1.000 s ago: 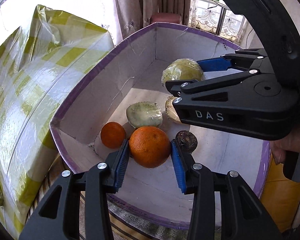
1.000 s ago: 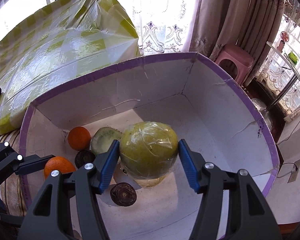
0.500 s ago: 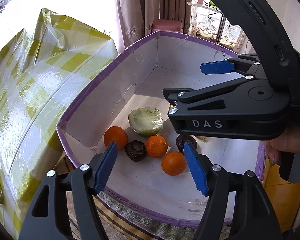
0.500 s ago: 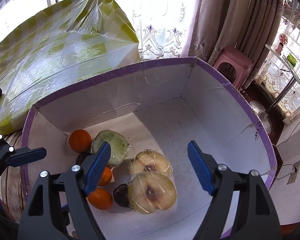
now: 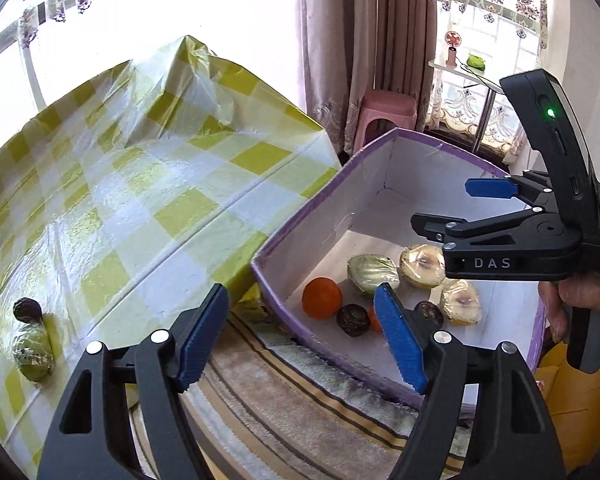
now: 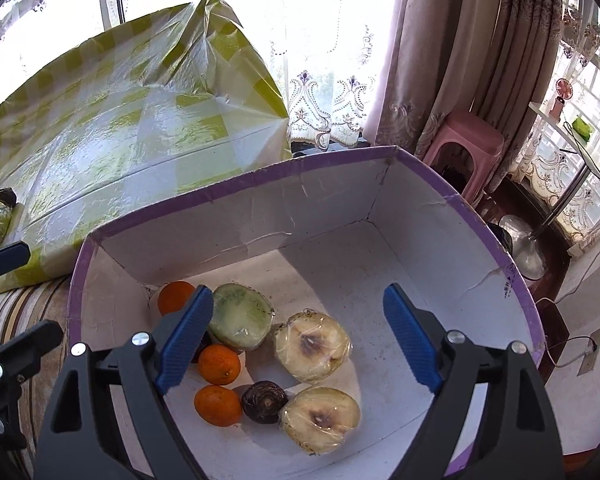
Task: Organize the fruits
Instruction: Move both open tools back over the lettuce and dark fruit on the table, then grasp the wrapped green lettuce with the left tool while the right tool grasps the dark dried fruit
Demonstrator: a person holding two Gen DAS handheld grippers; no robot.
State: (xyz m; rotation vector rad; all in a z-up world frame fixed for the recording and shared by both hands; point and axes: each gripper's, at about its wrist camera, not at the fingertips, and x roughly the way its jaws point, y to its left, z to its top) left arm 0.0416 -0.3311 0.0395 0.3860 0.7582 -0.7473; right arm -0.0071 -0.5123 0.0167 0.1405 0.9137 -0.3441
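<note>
While two fruits lie on the bench (image 5: pixel 148 216), far left of the box (image 5: pixel 300 216) | left gripper (image 5: pixel 300 336) nearer, jaws spread, empty | right gripper (image 6: pixel 298 344) spread over box.

The left wrist camera looks forward past its own left gripper (image 5: pixel 300 336), facing the checked table (image 5: pixel 148 184) at 10 o'clock and the box (image 5: pixel 380 168) at 3 o'clock. The right wrist camera sits close above that box (image 6: pixel 260 184), tilted down into it, table (image 6: pixel 112 128) at 10 o'clock. Both views share box and table.
</note>
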